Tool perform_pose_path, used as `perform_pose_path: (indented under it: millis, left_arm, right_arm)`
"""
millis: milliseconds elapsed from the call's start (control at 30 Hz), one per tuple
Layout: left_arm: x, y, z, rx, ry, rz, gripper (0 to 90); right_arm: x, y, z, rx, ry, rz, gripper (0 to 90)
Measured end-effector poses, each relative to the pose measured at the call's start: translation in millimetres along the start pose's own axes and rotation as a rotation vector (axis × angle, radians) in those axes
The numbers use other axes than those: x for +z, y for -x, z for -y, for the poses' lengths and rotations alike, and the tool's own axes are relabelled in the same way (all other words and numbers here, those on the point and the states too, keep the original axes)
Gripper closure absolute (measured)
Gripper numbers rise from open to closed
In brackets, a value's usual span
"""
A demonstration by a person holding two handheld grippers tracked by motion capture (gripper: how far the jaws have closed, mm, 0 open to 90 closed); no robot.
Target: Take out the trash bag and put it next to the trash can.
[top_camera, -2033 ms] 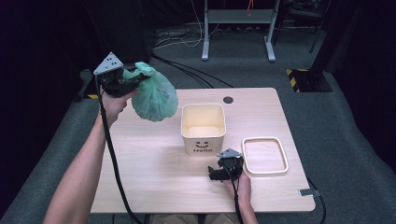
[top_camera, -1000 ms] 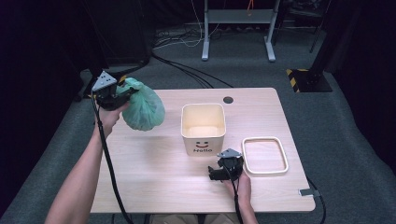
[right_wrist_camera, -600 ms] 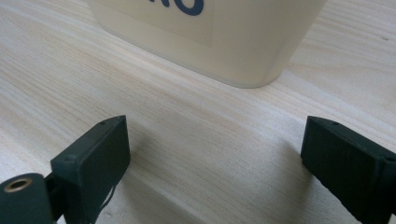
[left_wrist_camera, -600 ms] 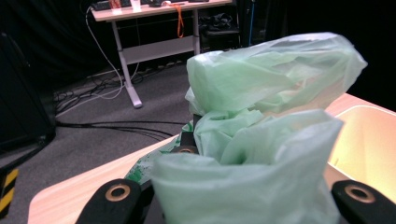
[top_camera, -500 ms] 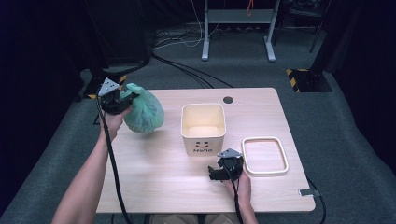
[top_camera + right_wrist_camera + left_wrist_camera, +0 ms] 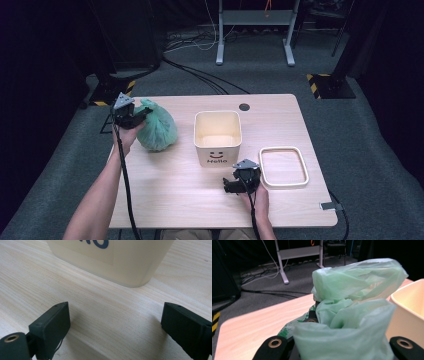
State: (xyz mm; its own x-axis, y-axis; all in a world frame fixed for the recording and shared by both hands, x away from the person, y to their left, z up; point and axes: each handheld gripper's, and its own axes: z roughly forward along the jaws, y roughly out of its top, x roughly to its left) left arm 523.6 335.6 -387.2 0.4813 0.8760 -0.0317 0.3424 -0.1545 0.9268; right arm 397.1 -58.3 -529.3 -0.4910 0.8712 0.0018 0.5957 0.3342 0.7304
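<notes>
The green bag sits at the left side of the table. Its bottom looks like it rests on the wood, but the spot where they meet is hard to make out. The bag is soft and crinkly. The left gripper pinches its bunched top, and the round part of the bag bulges out just past the fingertips.

In the left gripper view the bag is so close that it covers most of the fingers. Only their two black bases peek out at the bottom. The pads are hidden in the plastic. Green marks show on a fold near the left finger, too blurry to read.

Further out from those fingers stands the cream box, open on top. It has a smile and the word Hello on its front. It is close to the bag but not touching it. Its inside floor is partly hidden by its own front wall.

The right gripper lies low on the table in front of the box. Its fingers are spread wide with only bare wood between them. The box wall stands just ahead of the fingertips, cut off at the top.

Beside that hand lies a cream lid frame, flat on the table.
</notes>
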Motion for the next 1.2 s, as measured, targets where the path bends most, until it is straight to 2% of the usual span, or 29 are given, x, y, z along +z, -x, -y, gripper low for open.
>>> perform_pose_path:
  millis: [267,333,433,567,733,767,900,933,1000,1100,1200]
  left_arm:
    - [6.6,-2.0,26.9,-0.032,-0.048,0.004,85.0]
    - [8.2,-3.7,32.8,-0.055,-0.066,0.012,84.8]
    - [9.4,-3.8,40.2,-0.057,-0.075,0.007,84.7]
    - [10.0,-4.2,48.0,-0.083,-0.077,0.006,83.7]
    - [6.1,-3.7,51.1,-0.087,-0.062,-0.002,79.6]
    - [5.2,-2.9,51.5,-0.094,-0.062,-0.007,76.5]
    - [-1.4,0.2,51.7,-0.086,-0.079,-0.04,52.0]
    - [-3.5,1.0,51.5,-0.089,-0.08,-0.037,45.0]
    - [-9.1,4.2,51.0,-0.073,-0.073,-0.061,34.0]
    - [-18.1,10.5,51.3,-0.034,-0.066,-0.079,23.6]
    - [-26.7,15.2,52.1,-0.042,-0.059,-0.073,17.0]
  right_arm:
    - [0.0,0.0,0.0,0.0,0.0,0.001,8.0]
    - [0.0,0.0,0.0,0.001,0.0,0.001,8.0]
    - [0.0,0.0,0.0,0.0,0.0,0.001,8.1]
    - [-0.1,-0.1,0.0,0.0,0.0,0.002,8.1]
    - [-0.1,0.0,0.0,-0.001,0.001,0.003,8.1]
    - [-0.1,0.0,0.0,-0.002,0.001,0.003,8.1]
    - [-0.1,-0.1,0.0,-0.002,0.002,0.003,8.3]
    - [-0.1,-0.1,0.0,-0.002,0.002,0.003,8.3]
    - [-0.1,-0.1,0.1,-0.002,0.002,0.004,8.3]
    - [-0.1,0.0,0.0,-0.002,0.002,0.003,8.3]
    - [-0.1,-0.1,0.0,-0.002,0.001,0.004,8.3]
